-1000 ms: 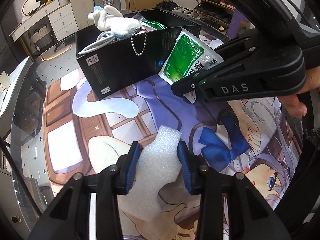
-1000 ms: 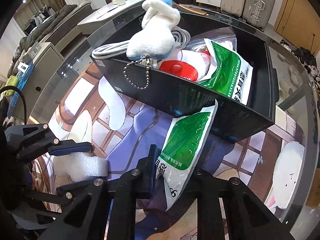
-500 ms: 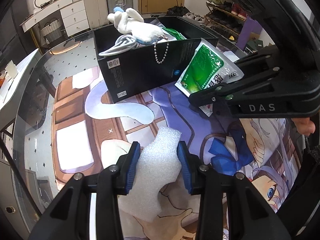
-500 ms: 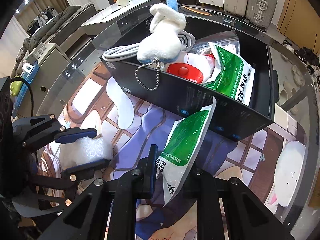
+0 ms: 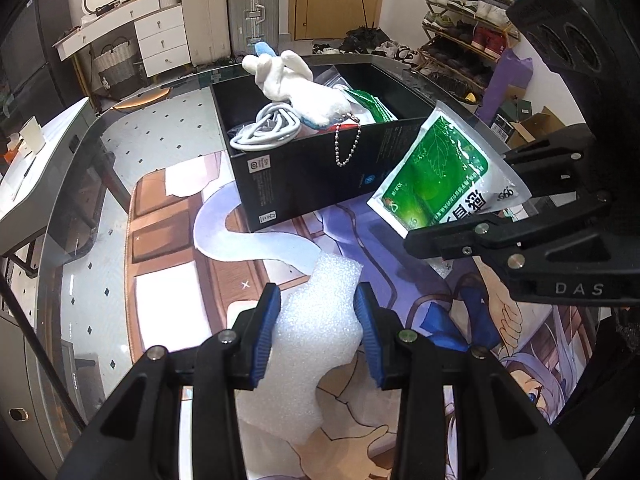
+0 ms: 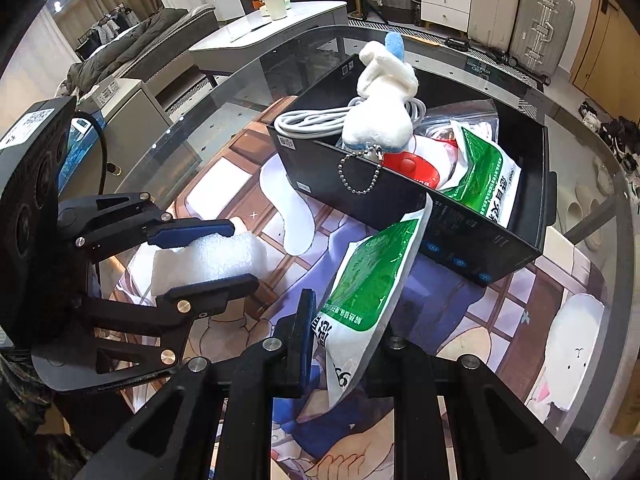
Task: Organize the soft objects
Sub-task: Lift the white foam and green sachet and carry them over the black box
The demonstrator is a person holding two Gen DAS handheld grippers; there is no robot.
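Observation:
A piece of white foam [image 5: 316, 328] is pinched between the blue pads of my left gripper [image 5: 316, 320], held above the printed mat; from the right wrist the same foam [image 6: 208, 256] shows in the left gripper [image 6: 224, 256]. My right gripper [image 6: 348, 344] is shut on a green and white soft pouch [image 6: 372, 280], which hangs in the air just in front of the black box [image 6: 460, 232]. In the left wrist view that pouch [image 5: 436, 176] sits beside the black box [image 5: 312, 176], gripped by the right gripper [image 5: 432, 236].
The box holds a white plush toy [image 5: 296, 88] with a bead chain over its wall, a coiled white cable [image 5: 264, 132], a second green pouch [image 6: 484, 176] and a red item [image 6: 412, 166]. A printed mat [image 5: 224, 240] covers the glass table. Suitcases and drawers stand behind.
Both grippers have risen a little with their loads; the pouch now hangs higher against the box wall. The foam stays clamped as before.

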